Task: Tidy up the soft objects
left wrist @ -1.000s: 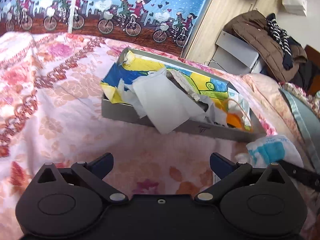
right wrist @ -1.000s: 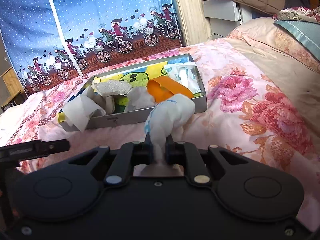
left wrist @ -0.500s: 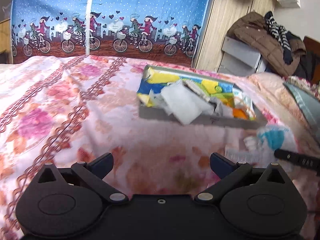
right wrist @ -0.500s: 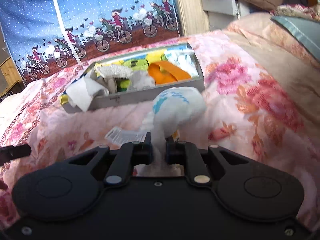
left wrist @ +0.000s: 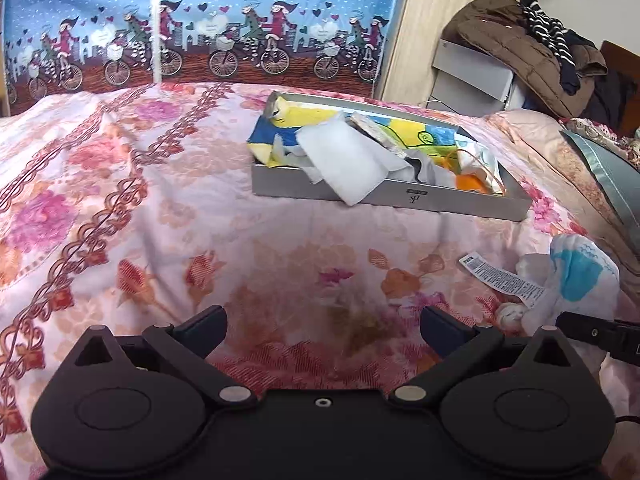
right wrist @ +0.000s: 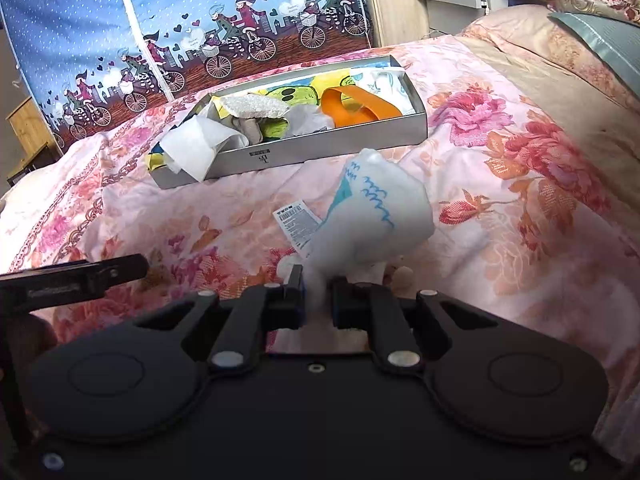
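Observation:
A white soft toy with blue markings [right wrist: 372,216] and a paper tag [right wrist: 295,220] rests on the flowered bedspread, and my right gripper [right wrist: 318,300] is shut on its near end. The same soft toy [left wrist: 576,276] lies at the right edge of the left wrist view. My left gripper [left wrist: 322,330] hangs open over bare bedspread, nothing between its fingers. Further back sits a grey shallow box [right wrist: 304,152] filled with white cloths, an orange strap and a yellow-blue printed fabric; the box [left wrist: 400,194] also appears in the left wrist view, with a white cloth [left wrist: 348,164] spilling over its front wall.
A blue curtain with cyclists [left wrist: 200,20] hangs behind the bed. A brown coat and striped scarf [left wrist: 528,40] are piled on a white unit at the right. A grey-green pillow edge [right wrist: 600,40] lies at the bed's right side. The left gripper's tip [right wrist: 80,276] shows at left.
Both grippers have drawn back from the box, which now looks smaller and farther. The right gripper kept its hold on the soft toy and pulled it along; its tag has come into sight.

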`<state>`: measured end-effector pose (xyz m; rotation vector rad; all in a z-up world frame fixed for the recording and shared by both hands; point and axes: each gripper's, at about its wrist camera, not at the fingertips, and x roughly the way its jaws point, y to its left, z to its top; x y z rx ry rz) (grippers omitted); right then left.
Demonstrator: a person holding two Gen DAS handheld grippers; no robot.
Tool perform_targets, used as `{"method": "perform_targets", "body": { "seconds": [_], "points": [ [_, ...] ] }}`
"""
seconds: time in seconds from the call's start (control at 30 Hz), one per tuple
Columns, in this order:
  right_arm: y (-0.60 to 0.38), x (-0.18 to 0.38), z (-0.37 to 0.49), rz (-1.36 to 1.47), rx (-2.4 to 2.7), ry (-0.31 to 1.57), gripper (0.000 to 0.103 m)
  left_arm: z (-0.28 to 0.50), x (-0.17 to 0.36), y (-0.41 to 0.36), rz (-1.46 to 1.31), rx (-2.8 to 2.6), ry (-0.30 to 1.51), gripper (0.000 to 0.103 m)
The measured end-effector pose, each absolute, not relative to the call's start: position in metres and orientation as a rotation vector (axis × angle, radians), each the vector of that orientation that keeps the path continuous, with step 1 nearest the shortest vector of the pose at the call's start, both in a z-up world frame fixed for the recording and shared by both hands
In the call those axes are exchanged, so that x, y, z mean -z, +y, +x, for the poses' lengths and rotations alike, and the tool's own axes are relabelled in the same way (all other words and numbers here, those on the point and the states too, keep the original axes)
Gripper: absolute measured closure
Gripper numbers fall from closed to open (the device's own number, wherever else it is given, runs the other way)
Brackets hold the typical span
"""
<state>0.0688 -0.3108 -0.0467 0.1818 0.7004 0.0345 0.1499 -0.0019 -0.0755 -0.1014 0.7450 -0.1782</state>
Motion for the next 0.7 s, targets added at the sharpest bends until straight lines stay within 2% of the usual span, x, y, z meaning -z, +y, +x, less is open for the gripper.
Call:
{"method": "perform_targets", "body": {
  "seconds": [0.17,0.3,0.4,0.57,0.63,0.7],
  "points": [
    [-0.306,0.047,0.074,0.162,-0.042,0.692,0.096,0.165,0.087,-0.013,-0.026,0.155,0.753,0.001],
    [-0.306,0.047,0.077,0.154,-0.047,0.69,0.096,0.171,0.093,-0.022,0.037,0.18,0.772,0.012],
    [-0.306,0.047,0.079,0.153,-0.049,0.687,0.096,0.171,0.097,-0.027,0.065,0.206,0.78,0.016],
    [-0.306,0.047,0.079,0.151,-0.049,0.687,0.096,0.17,0.099,-0.029,0.063,0.247,0.791,0.032],
    [-0.306,0.047,0.08,0.145,-0.049,0.686,0.096,0.169,0.1,-0.03,0.06,0.264,0.795,0.042],
    [-0.306,0.047,0.08,0.141,-0.05,0.685,0.096,0.169,0.1,-0.03,0.051,0.276,0.8,0.055]
  ]
}}
